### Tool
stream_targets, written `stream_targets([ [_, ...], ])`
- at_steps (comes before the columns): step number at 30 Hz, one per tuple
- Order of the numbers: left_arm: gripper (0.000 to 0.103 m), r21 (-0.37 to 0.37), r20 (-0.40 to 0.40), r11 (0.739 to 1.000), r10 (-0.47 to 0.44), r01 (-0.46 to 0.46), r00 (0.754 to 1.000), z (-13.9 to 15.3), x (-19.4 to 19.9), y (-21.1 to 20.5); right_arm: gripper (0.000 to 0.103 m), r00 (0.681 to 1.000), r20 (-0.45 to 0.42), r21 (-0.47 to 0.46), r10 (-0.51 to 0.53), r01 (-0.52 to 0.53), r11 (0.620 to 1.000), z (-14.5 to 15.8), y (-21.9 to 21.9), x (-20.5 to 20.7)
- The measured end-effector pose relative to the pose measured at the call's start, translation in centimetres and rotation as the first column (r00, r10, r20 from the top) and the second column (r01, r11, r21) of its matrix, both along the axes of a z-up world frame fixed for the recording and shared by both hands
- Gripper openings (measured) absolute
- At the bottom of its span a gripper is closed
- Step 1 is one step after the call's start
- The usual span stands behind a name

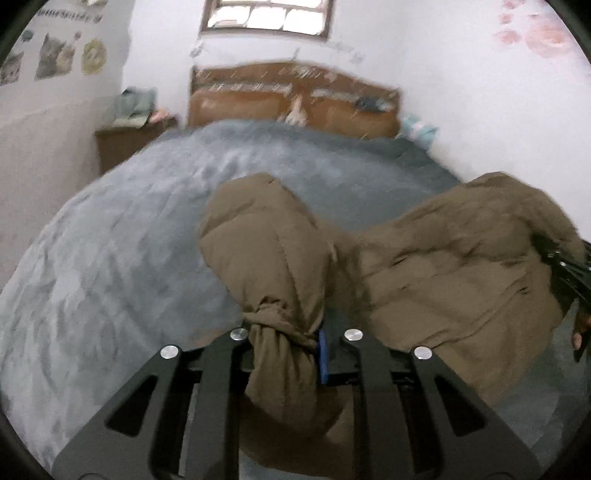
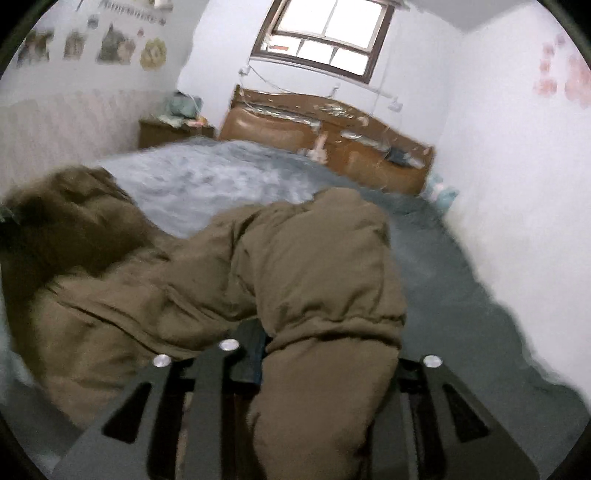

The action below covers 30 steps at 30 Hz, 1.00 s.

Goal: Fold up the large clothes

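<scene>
1. Gripping a bunched sleeve end, the left gripper (image 1: 284, 347) has its fingers closed on the brown padded coat (image 1: 443, 266).
2. The right gripper (image 2: 325, 354) pinches the other sleeve between its fingers.
3. Beyond both fingers the coat sags onto the bed (image 1: 110, 240), probably raised so the sleeves can fold inward.

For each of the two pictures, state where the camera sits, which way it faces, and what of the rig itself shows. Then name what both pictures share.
Left wrist: on the left claw, facing the headboard across the grey bed; its fingers pinch the brown coat; the right claw shows at the edge.
Right wrist: on the right claw, facing likewise, gripping the coat.
Shared: coat, bed, headboard, window.
</scene>
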<state>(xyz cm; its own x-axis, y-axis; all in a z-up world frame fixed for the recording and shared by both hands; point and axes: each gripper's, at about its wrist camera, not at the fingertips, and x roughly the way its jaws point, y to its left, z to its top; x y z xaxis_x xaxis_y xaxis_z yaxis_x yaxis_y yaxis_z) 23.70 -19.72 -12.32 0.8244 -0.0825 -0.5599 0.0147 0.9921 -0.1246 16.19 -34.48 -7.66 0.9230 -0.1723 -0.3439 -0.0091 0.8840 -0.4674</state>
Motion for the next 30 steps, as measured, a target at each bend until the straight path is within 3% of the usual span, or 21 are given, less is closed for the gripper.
stream_targets([
  [2,0.036,0.004,-0.084,0.999,0.051,-0.051,0.995,-2.5,0.2,1.5,0.051,0.995,-0.068,-0.022,-0.076,0.075,0.997,-2.1,-1.8,1.9],
  [3,0.046,0.028,-0.149,0.996,0.084,-0.081,0.985,-4.6,0.7,2.4,0.066,0.984,-0.132,0.002,-0.123,0.124,0.992,-3.6,-3.5,2.9],
  [4,0.07,0.069,-0.208,0.99,0.135,-0.123,0.969,-6.3,1.0,3.3,0.068,0.957,-0.231,0.032,-0.174,0.186,0.982,-5.4,-5.3,4.0],
  [5,0.085,0.08,-0.245,0.981,0.189,-0.174,0.951,-7.9,1.0,4.6,0.069,0.936,-0.297,0.069,-0.189,0.218,0.973,-6.5,-6.7,4.4],
  [7,0.089,0.014,-0.265,0.976,0.213,-0.217,0.941,-8.7,0.4,6.6,0.081,0.901,-0.388,0.154,-0.192,0.269,0.951,-7.9,-9.0,4.4],
  [10,0.091,-0.026,-0.232,0.958,0.271,-0.285,0.934,-6.9,-1.3,8.8,0.09,0.908,-0.365,0.157,-0.206,0.279,0.947,-6.0,-9.6,2.8],
  [14,0.098,0.049,-0.113,0.943,0.332,-0.329,0.936,-3.3,-5.4,9.4,0.097,0.94,-0.269,0.205,-0.21,0.269,0.941,-2.1,-9.8,-1.5],
  [19,0.1,0.197,0.021,0.93,0.313,-0.311,0.95,1.0,-11.6,5.1,0.1,0.963,-0.226,0.333,-0.148,0.219,0.917,0.4,-6.7,-6.2],
  [26,0.1,0.081,-0.018,0.964,0.255,-0.253,0.967,1.1,-19.3,0.7,0.101,0.987,-0.132,0.27,-0.09,0.123,0.955,-0.9,0.3,-16.2],
  [30,0.1,0.042,0.009,0.972,0.232,-0.233,0.973,1.3,-23.2,-0.9,0.101,0.985,-0.099,0.23,-0.145,0.164,0.959,-3.5,2.3,-19.8],
])
